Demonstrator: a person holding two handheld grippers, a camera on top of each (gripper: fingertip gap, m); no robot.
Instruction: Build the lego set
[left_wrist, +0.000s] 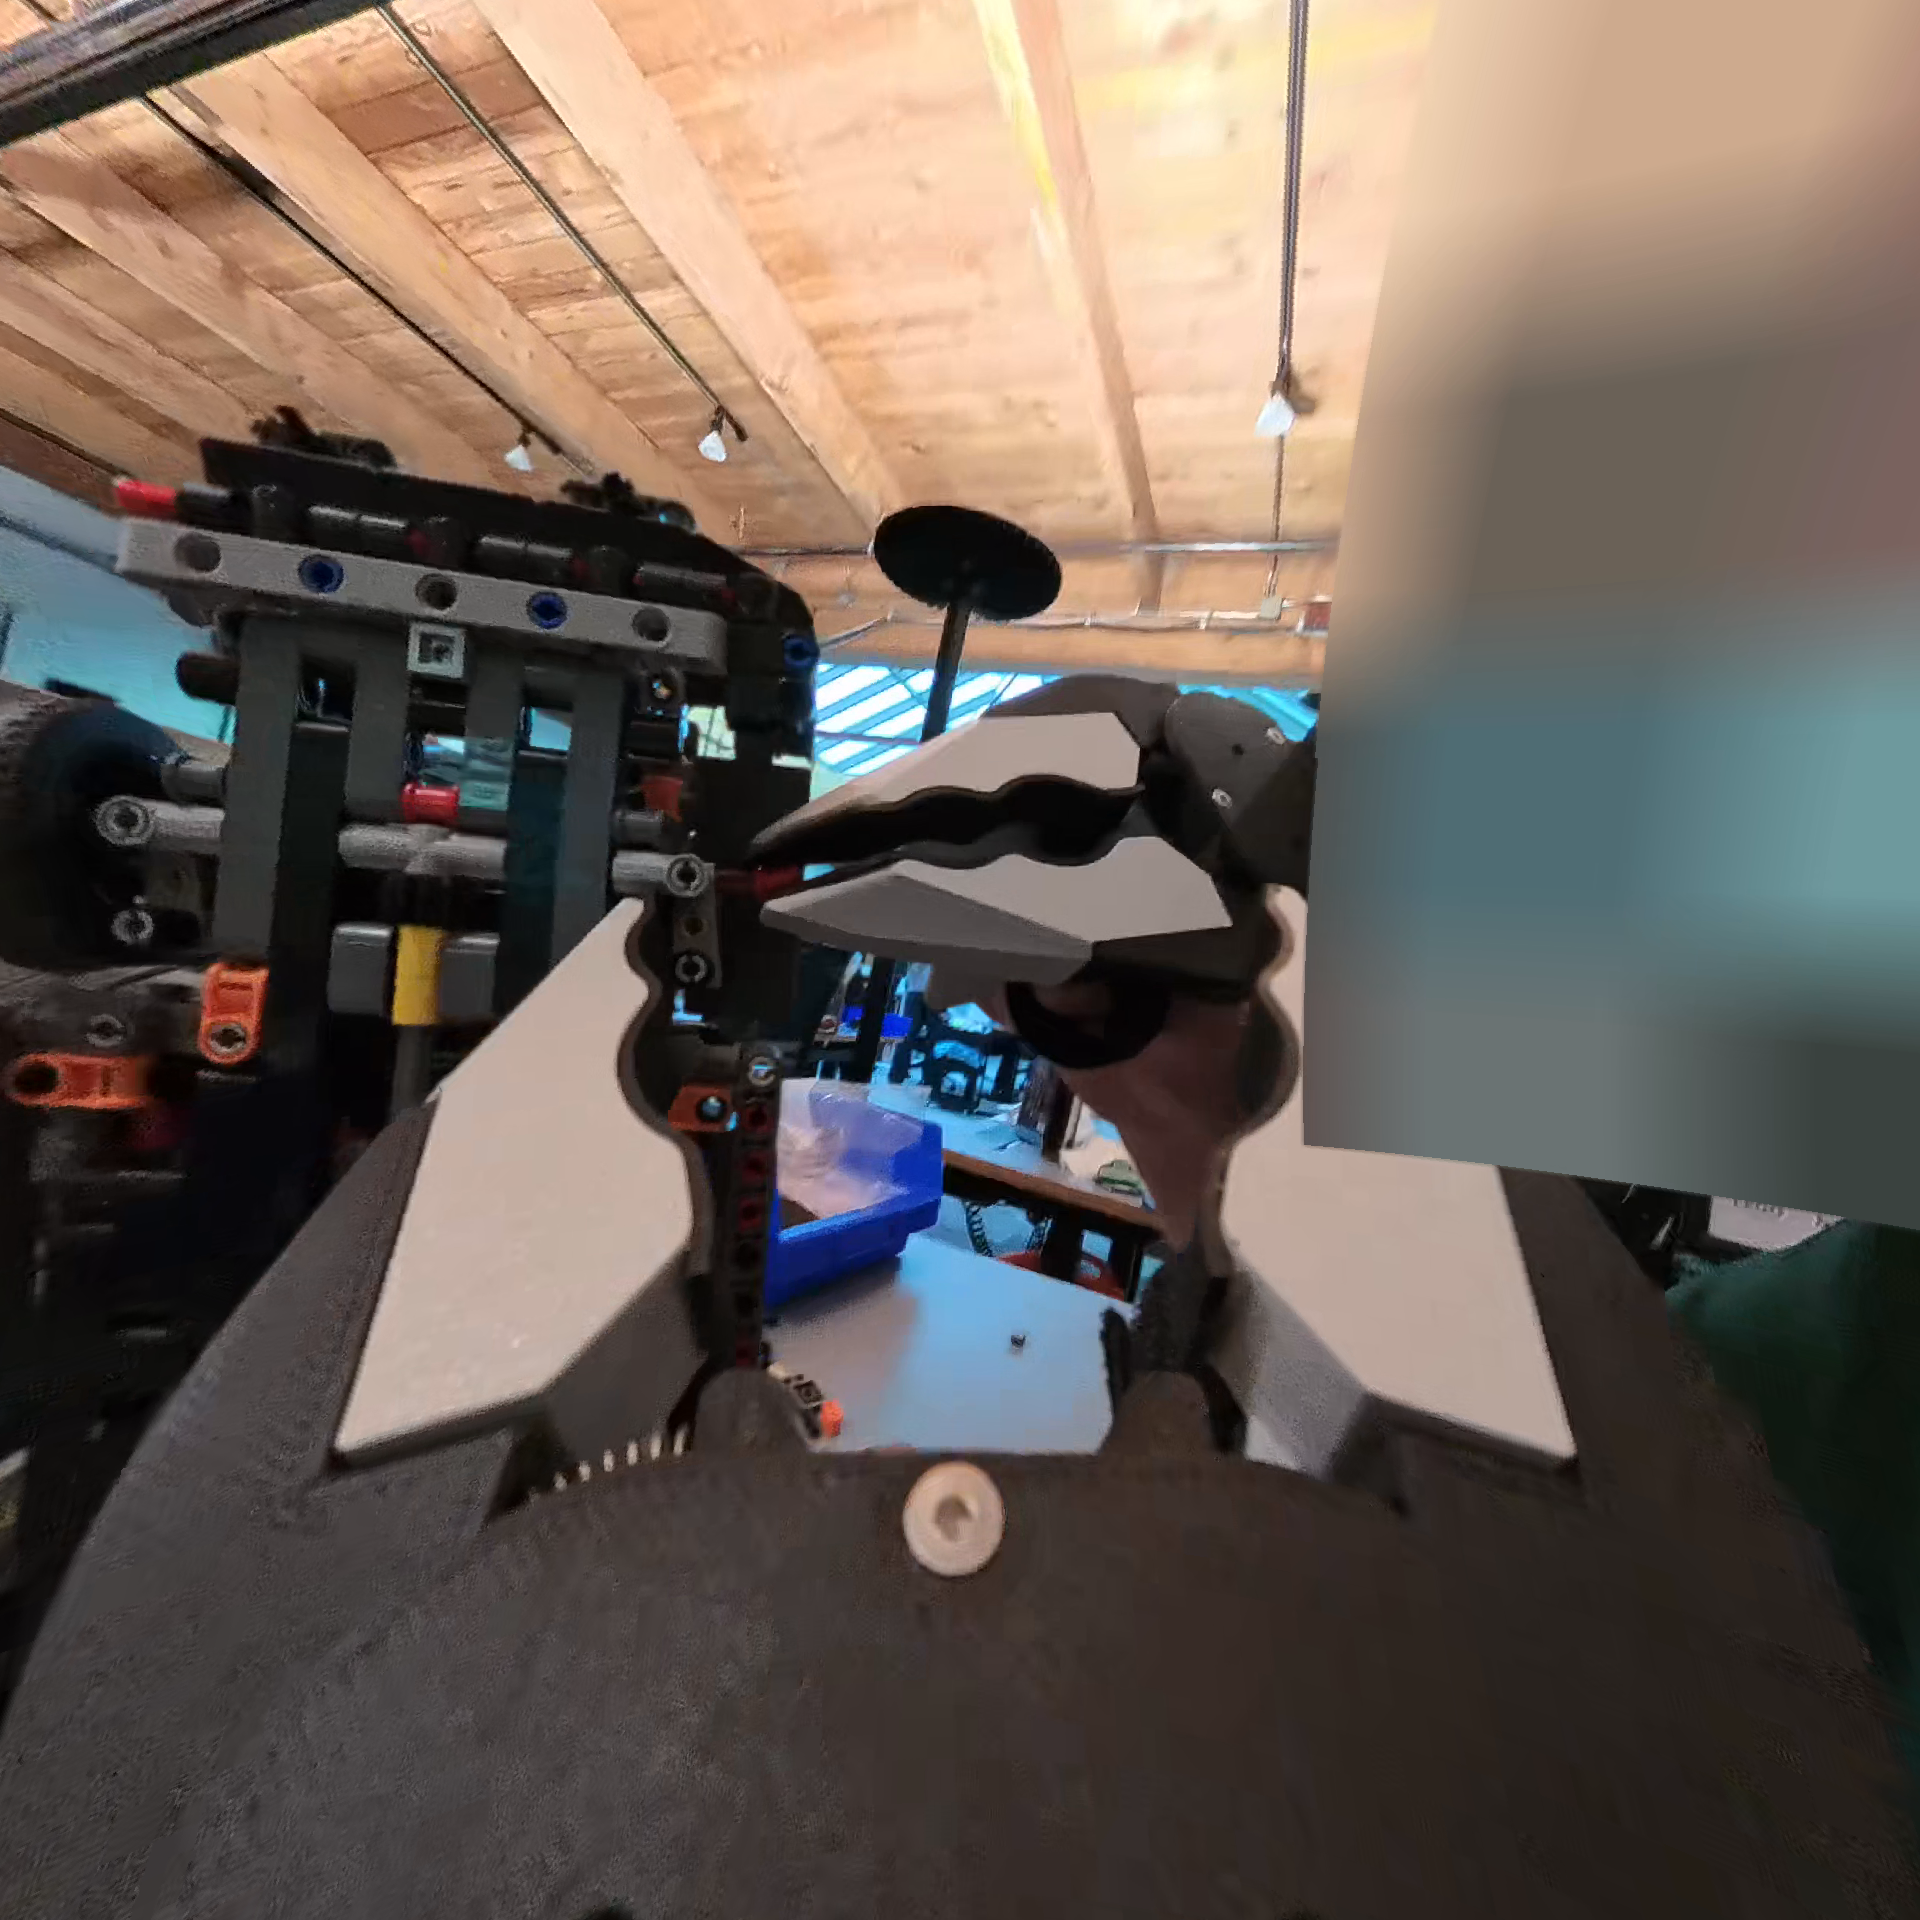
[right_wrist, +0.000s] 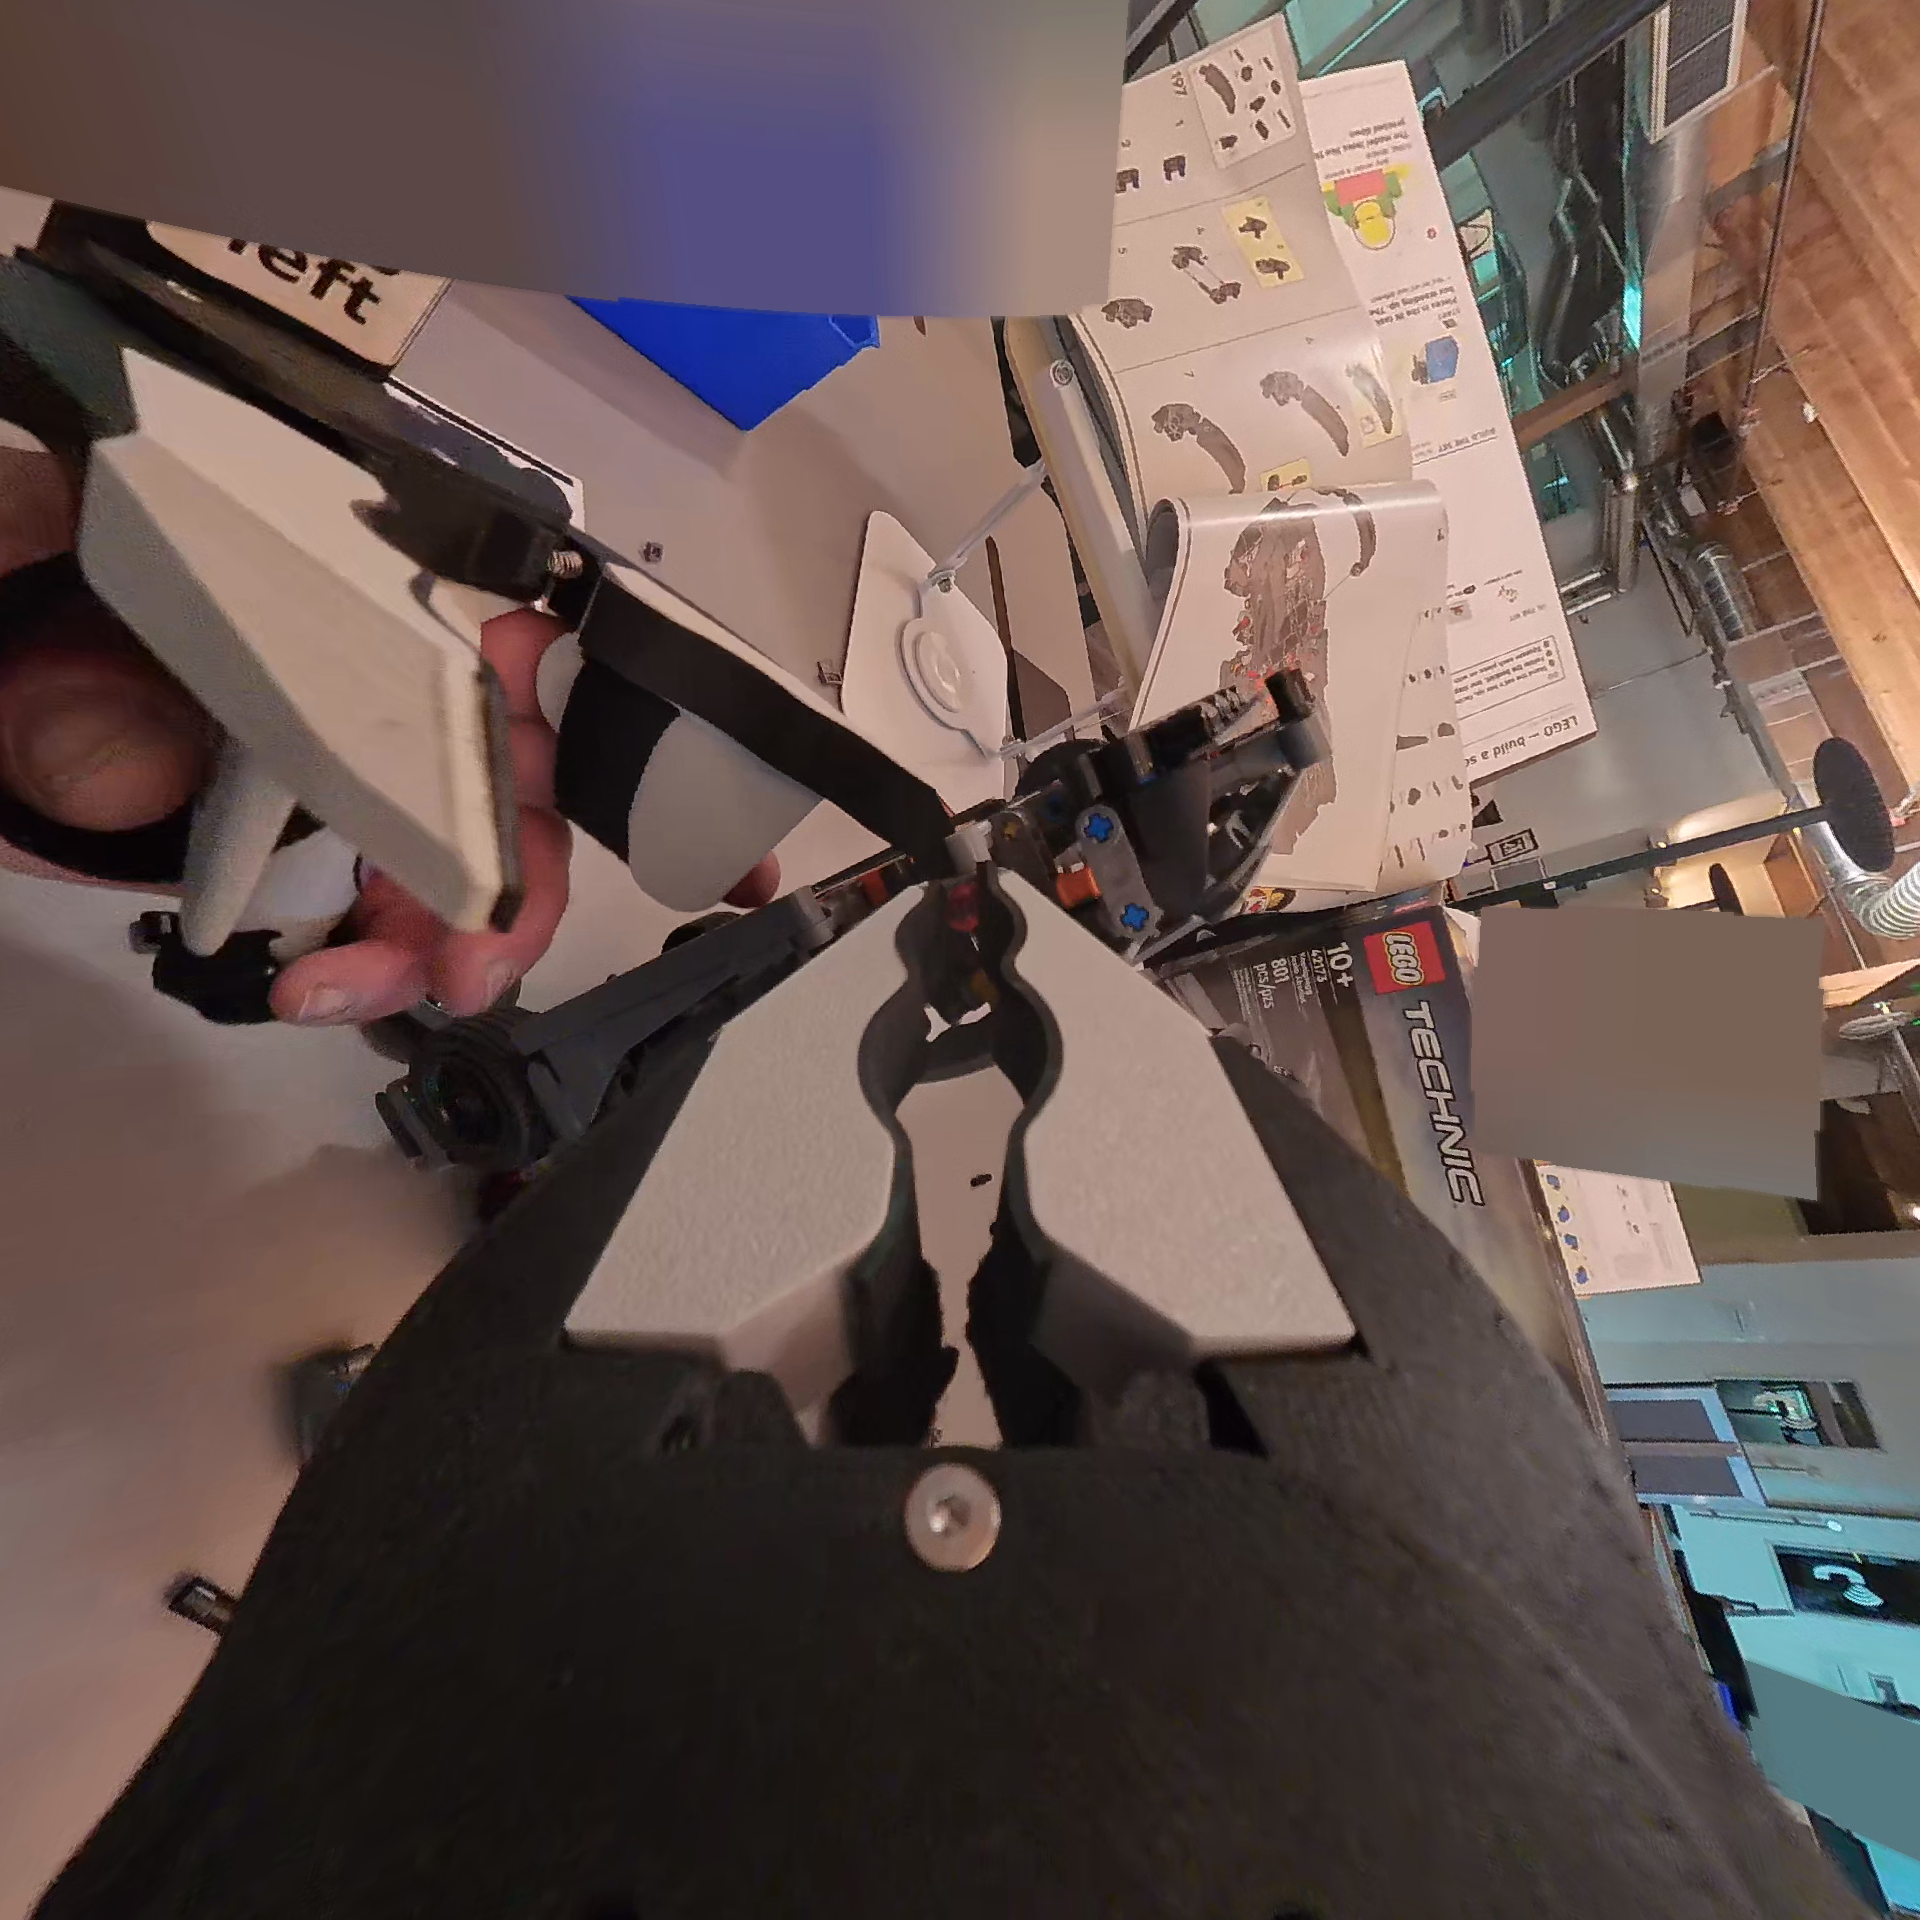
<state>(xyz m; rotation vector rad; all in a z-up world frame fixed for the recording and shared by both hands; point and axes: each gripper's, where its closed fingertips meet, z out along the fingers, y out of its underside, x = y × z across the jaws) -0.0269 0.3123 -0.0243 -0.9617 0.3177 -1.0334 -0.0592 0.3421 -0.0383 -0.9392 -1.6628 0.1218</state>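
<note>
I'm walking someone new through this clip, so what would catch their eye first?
Probably the dark grey lego model, held up against the wooden ceiling at the left of the left wrist view. Next, the right gripper coming in from the right, pinching a small red pin against the model's edge. Low behind sits a blue bin.

I counted two grippers, left gripper (left_wrist: 951, 935) and right gripper (right_wrist: 964, 883), one partly built lego model (left_wrist: 436, 790), one blue bin (left_wrist: 862, 1195), one set box (right_wrist: 1351, 1039), and perhaps two instruction sheets (right_wrist: 1299, 312); overlap obscured them.
</note>
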